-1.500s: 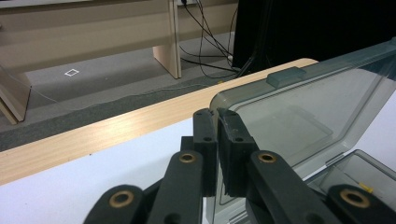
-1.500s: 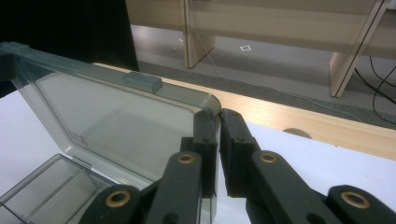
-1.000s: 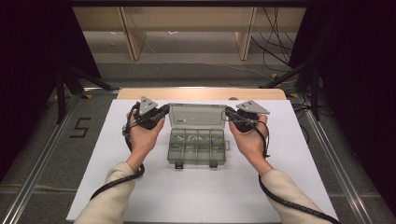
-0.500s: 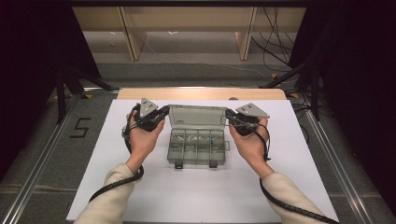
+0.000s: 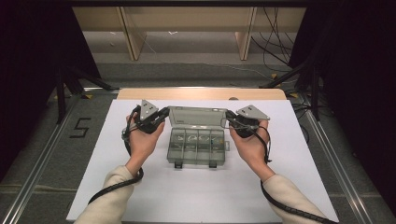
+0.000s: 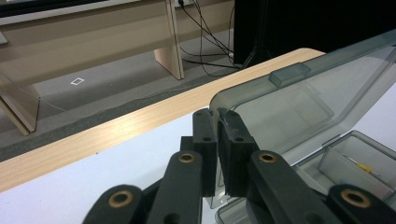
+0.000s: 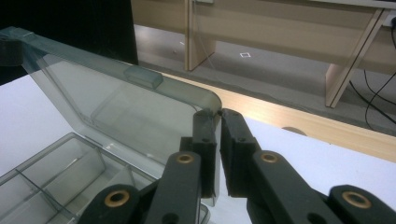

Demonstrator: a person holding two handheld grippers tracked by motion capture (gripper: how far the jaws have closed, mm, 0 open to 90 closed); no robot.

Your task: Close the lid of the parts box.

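A clear grey compartment box [image 5: 198,148] sits mid-table on the white surface, its hinged lid [image 5: 198,116] raised at the far side. My left gripper [image 5: 165,112] is shut on the lid's left corner, and my right gripper [image 5: 228,115] is shut on its right corner. In the left gripper view the jaws [image 6: 217,115] pinch the lid [image 6: 303,98] at its rim; a small yellow-tipped part [image 6: 364,166] lies in one compartment. In the right gripper view the jaws [image 7: 219,115] clamp the lid [image 7: 126,102] at its rounded corner above the box's compartments [image 7: 60,182].
The white sheet [image 5: 201,196] covers the table, with a wooden strip [image 5: 201,93] along the far edge. Beyond it stand wooden shelf legs [image 5: 130,42] and loose cables [image 5: 275,28]. A "5" mark [image 5: 80,127] is on the floor at the left.
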